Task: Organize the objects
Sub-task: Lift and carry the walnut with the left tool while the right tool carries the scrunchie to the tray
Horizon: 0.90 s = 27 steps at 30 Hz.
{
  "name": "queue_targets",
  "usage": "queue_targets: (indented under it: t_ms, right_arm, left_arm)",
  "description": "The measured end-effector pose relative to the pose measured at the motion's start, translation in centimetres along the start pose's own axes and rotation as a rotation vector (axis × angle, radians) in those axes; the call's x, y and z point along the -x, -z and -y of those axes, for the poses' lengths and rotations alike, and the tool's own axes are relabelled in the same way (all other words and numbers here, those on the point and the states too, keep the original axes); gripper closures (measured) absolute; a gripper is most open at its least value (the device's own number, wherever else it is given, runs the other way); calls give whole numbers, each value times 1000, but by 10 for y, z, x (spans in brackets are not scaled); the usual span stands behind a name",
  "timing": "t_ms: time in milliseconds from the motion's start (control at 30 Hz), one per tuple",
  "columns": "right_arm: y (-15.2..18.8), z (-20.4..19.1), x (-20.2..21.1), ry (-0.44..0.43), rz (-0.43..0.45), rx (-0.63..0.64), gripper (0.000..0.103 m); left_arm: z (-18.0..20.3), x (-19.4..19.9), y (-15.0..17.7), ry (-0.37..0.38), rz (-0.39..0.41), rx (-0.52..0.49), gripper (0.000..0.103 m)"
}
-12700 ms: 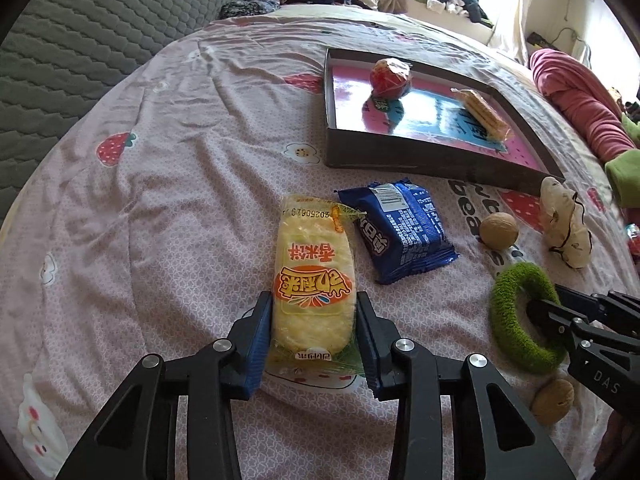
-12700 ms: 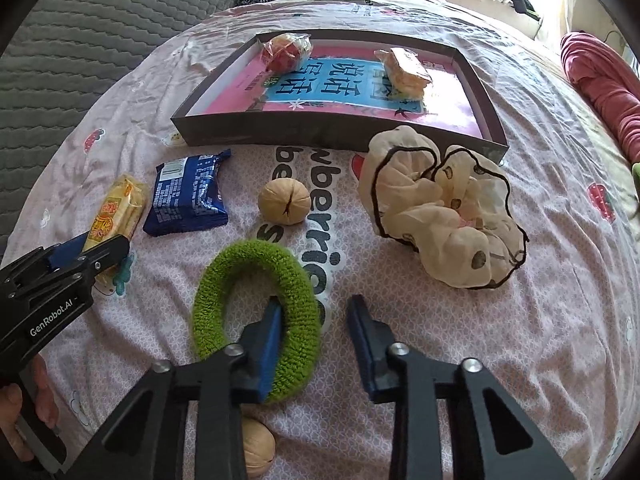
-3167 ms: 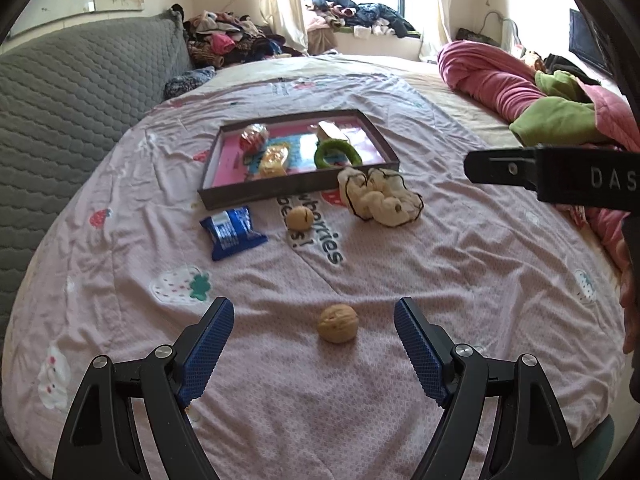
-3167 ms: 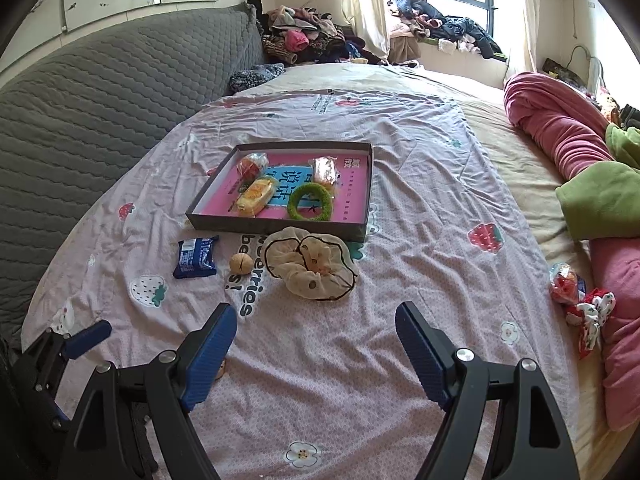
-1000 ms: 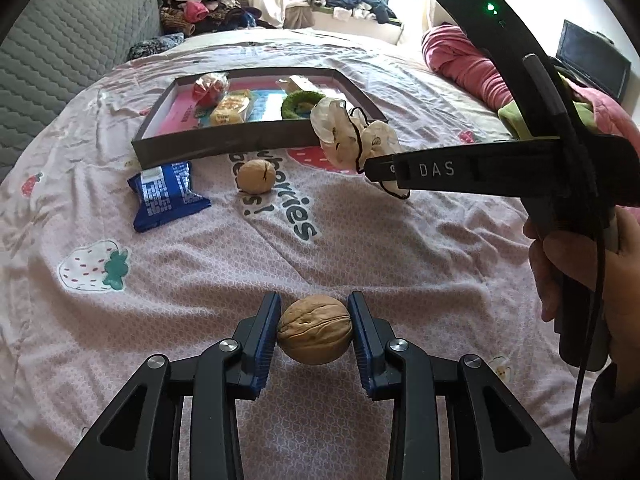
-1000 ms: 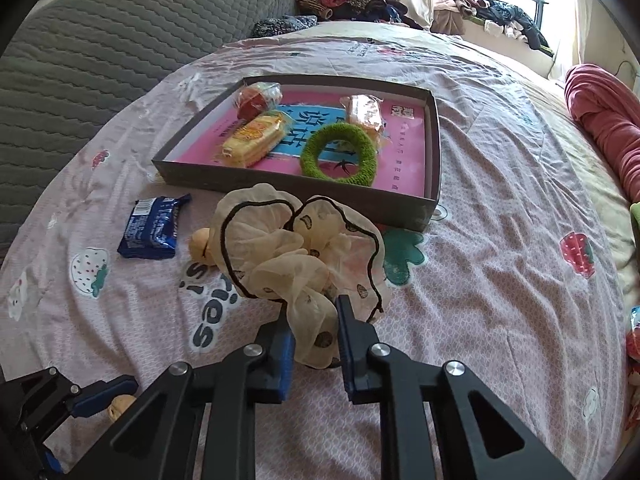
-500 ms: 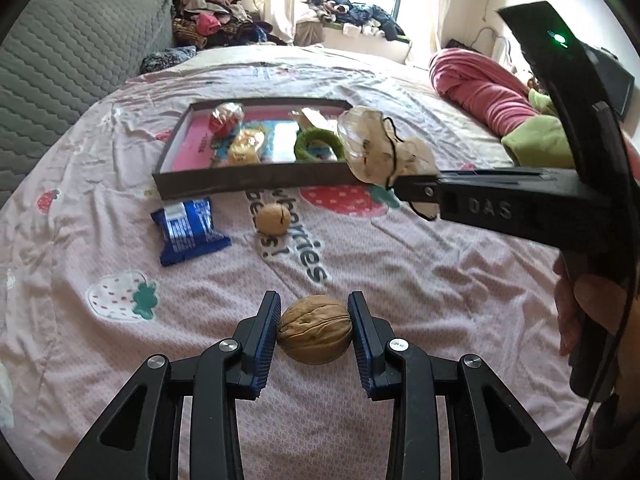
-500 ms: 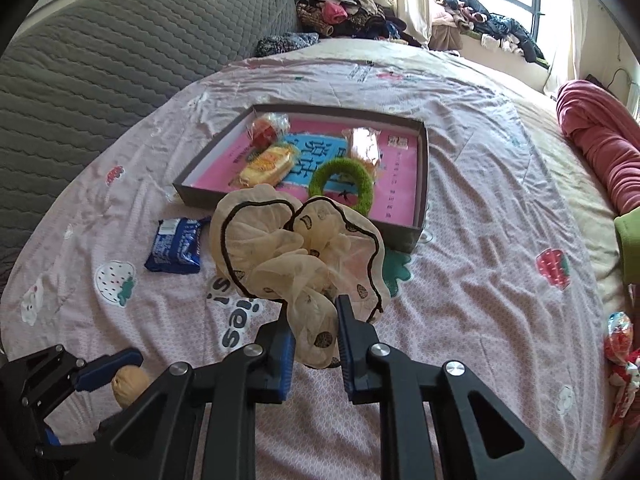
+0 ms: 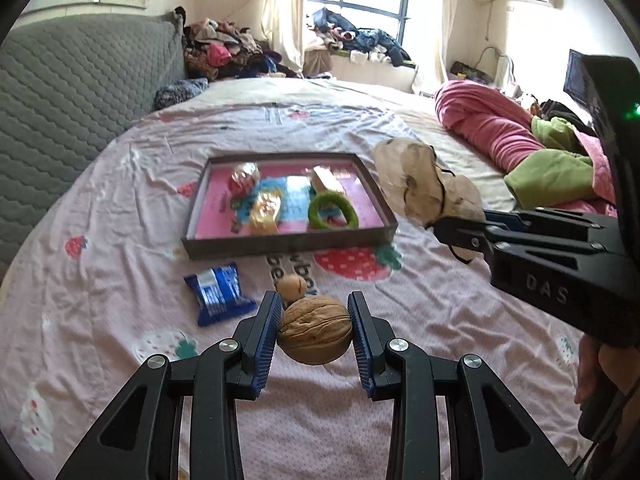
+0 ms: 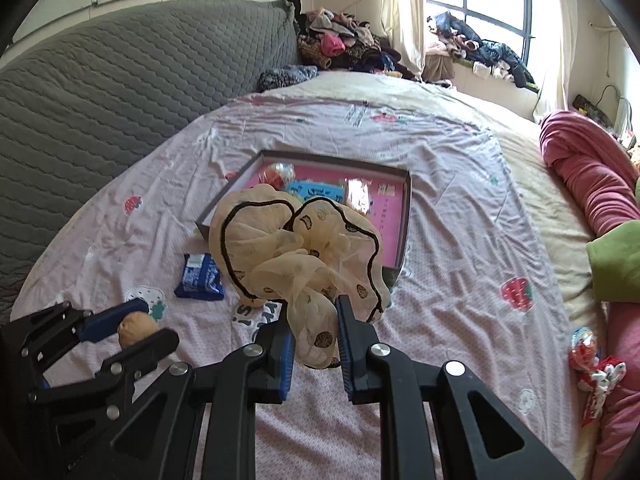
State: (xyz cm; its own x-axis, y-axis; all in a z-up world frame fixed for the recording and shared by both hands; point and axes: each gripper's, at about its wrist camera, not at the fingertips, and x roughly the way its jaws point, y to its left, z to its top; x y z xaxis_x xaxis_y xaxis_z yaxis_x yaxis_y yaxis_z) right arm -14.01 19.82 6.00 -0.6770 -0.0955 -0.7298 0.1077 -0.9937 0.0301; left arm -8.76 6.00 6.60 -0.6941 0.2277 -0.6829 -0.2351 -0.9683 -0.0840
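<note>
1. Walnut [image 9: 314, 330]: brown, wrinkled, clamped in my left gripper [image 9: 314, 330], now clear above the bedsheet [image 9: 120, 280].
2. Cream scrunchie [image 10: 298, 248], black-edged, pinched in my right gripper [image 10: 314, 332], hangs higher than before.
3. Tray [image 9: 280, 243] lies beyond.

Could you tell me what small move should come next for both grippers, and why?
Probably carry both forward over the tray: the left gripper holds a walnut and the right gripper a scrunchie, both clear of the bedsheet and short of the tray.

Left tool [image 9: 314, 330] clamps a walnut [image 9: 314, 330]; right tool [image 10: 316, 336] pinches what seems a scrunchie [image 10: 296, 248].
</note>
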Motion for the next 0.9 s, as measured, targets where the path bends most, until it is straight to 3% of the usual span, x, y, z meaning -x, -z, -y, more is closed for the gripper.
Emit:
queue_targets:
  t_ms: [900]
  right_arm:
    - [-40,-15,90,57,154,12,84]
  left_arm:
    - [1,69,-65,-51,131,-15,67]
